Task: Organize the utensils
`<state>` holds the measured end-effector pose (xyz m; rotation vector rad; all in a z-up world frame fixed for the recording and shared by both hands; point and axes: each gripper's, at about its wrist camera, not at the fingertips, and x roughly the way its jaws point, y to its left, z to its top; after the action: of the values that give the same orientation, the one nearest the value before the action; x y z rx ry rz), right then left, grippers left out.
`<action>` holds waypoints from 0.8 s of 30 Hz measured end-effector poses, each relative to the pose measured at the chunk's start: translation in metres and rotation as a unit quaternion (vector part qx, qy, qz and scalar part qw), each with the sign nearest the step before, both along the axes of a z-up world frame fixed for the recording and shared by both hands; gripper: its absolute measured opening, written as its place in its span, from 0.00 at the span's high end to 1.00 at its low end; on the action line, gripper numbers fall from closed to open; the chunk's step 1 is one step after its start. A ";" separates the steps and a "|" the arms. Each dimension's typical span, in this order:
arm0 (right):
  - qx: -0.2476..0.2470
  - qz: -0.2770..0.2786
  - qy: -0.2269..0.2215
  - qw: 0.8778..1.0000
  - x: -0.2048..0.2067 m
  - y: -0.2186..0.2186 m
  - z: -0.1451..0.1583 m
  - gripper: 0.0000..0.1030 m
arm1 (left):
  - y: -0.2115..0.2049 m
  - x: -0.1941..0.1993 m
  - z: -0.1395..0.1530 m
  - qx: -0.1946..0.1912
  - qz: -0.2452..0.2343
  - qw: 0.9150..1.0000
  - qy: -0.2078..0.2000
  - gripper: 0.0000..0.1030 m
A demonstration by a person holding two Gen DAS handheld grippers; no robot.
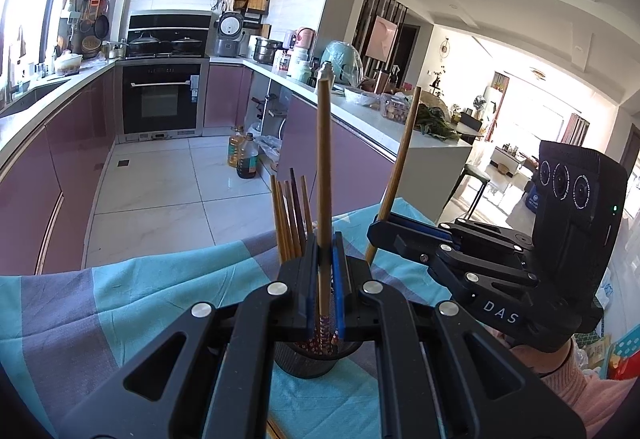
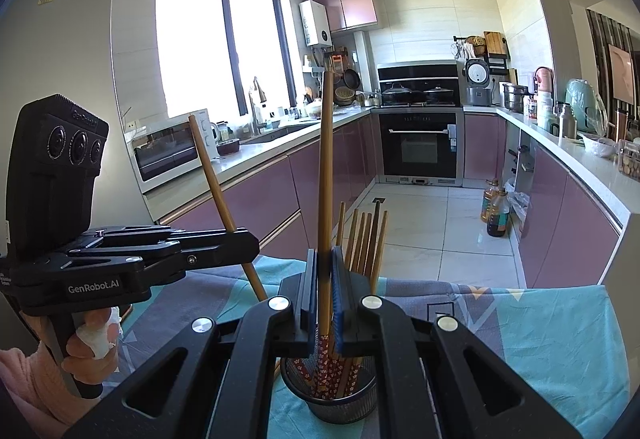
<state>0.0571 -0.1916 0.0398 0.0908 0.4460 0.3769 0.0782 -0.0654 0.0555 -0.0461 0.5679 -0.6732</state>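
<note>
A home kitchen: glossy mauve cabinet fronts (image 2: 568,223), a built-in black glass oven (image 2: 420,147) under lidded pots, a white rice cooker (image 2: 478,81), a steel sink faucet (image 2: 258,103).

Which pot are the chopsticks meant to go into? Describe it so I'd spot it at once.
Find the table's teal and grey cloth. On it, just below the right claw, stands a dark mesh holder. It alone is a round cup, with chopsticks sticking up out of it.
</note>
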 end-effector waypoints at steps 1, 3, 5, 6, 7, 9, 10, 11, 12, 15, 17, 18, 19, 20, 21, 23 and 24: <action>0.000 0.000 0.002 1.000 0.003 0.000 0.000 0.94 | 0.000 0.001 0.000 0.001 0.000 1.000 0.001 0.93; 0.000 0.000 0.006 1.000 0.004 0.000 -0.003 0.94 | 0.000 0.000 -0.002 0.003 -0.002 1.000 0.005 0.93; 0.001 0.001 0.011 1.000 0.006 0.000 -0.005 0.94 | -0.001 0.001 -0.004 0.006 -0.002 1.000 0.008 0.93; 0.001 0.001 0.013 1.000 0.007 0.001 -0.007 0.94 | -0.001 0.001 -0.005 0.008 -0.002 1.000 0.009 0.93; 0.001 0.002 0.015 1.000 0.007 0.001 -0.008 0.94 | -0.003 0.003 -0.003 0.010 -0.003 1.000 0.009 0.93; -0.001 0.003 0.020 1.000 0.008 0.003 -0.011 0.94 | -0.004 0.001 -0.005 0.014 -0.006 1.000 0.013 0.93; -0.001 0.004 0.022 1.000 0.007 0.003 -0.013 0.94 | -0.005 0.002 -0.004 0.016 -0.008 1.000 0.014 0.93; -0.001 0.004 0.025 1.000 0.008 0.003 -0.014 0.94 | -0.007 0.002 -0.005 0.018 -0.009 1.000 0.017 0.93; -0.001 0.005 0.027 1.000 0.009 0.003 -0.015 0.94 | -0.009 0.003 -0.006 0.020 -0.010 1.000 0.020 0.93; 0.001 0.008 0.038 0.999 0.011 0.003 -0.021 0.94 | -0.012 0.006 -0.008 0.028 -0.013 0.999 0.029 0.93; 0.001 0.010 0.045 0.999 0.012 0.004 -0.025 0.94 | -0.015 0.008 -0.010 0.033 -0.017 0.999 0.033 0.93; 0.000 0.011 0.050 0.999 0.013 0.004 -0.027 0.94 | -0.015 0.008 -0.011 0.035 -0.018 0.999 0.035 0.93; 0.001 0.012 0.053 0.999 0.013 0.005 -0.030 0.94 | -0.017 0.008 -0.010 0.038 -0.020 0.998 0.037 0.93; 0.001 0.014 0.056 0.998 0.014 0.005 -0.031 0.94 | -0.018 0.009 -0.011 0.040 -0.022 0.998 0.041 0.93; 0.002 0.015 0.061 0.998 0.015 0.005 -0.034 0.94 | -0.019 0.009 -0.013 0.042 -0.024 0.998 0.044 0.93; 0.002 0.017 0.067 0.998 0.016 0.005 -0.036 0.94 | -0.021 0.011 -0.015 0.045 -0.026 0.997 0.049 0.93; 0.002 0.017 0.070 0.997 0.017 0.006 -0.038 0.94 | -0.021 0.012 -0.016 0.047 -0.028 0.997 0.051 0.93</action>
<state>0.0743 -0.1861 0.0021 0.1150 0.5860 0.4071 0.0907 -0.0863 0.0394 0.0237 0.7013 -0.7003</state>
